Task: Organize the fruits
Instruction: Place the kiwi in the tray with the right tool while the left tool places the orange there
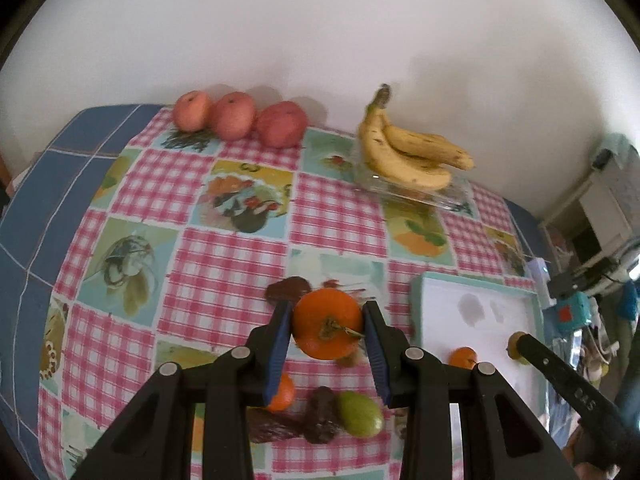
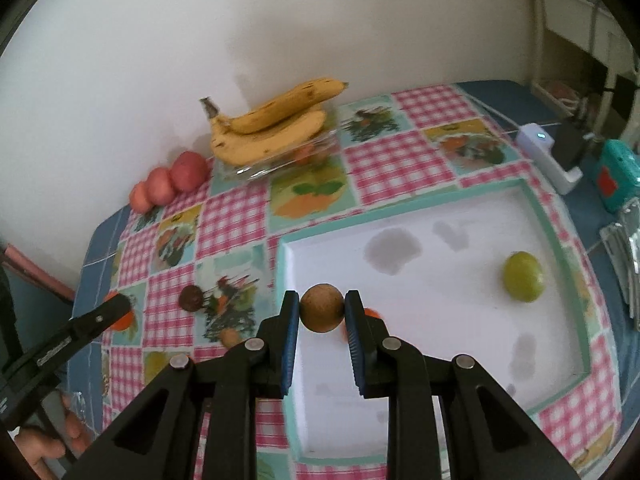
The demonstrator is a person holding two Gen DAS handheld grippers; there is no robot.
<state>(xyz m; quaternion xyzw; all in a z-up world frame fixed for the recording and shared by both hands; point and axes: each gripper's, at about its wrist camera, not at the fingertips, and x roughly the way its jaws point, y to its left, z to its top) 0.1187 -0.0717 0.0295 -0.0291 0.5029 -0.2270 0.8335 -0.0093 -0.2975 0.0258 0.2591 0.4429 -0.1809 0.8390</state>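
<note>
left tongs point(image 1: 327, 330) clamp an orange point(image 1: 327, 324); right tongs point(image 2: 322, 310) pinch a brown fruit point(image 2: 322, 308) (above the tray point(image 2: 560, 236)).

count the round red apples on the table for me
3. The round red apples sit in a row at the table's far edge by the white wall: the left one, the middle one, the right one, nearest the yellow bananas. None seems hidden.

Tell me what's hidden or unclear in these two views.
- Left wrist view: orange fruit half hidden behind the left gripper finger.
- Right wrist view: orange fruit mostly behind the right gripper.
- Right wrist view: contents of the glass dish beneath the bananas, blurred.
</note>
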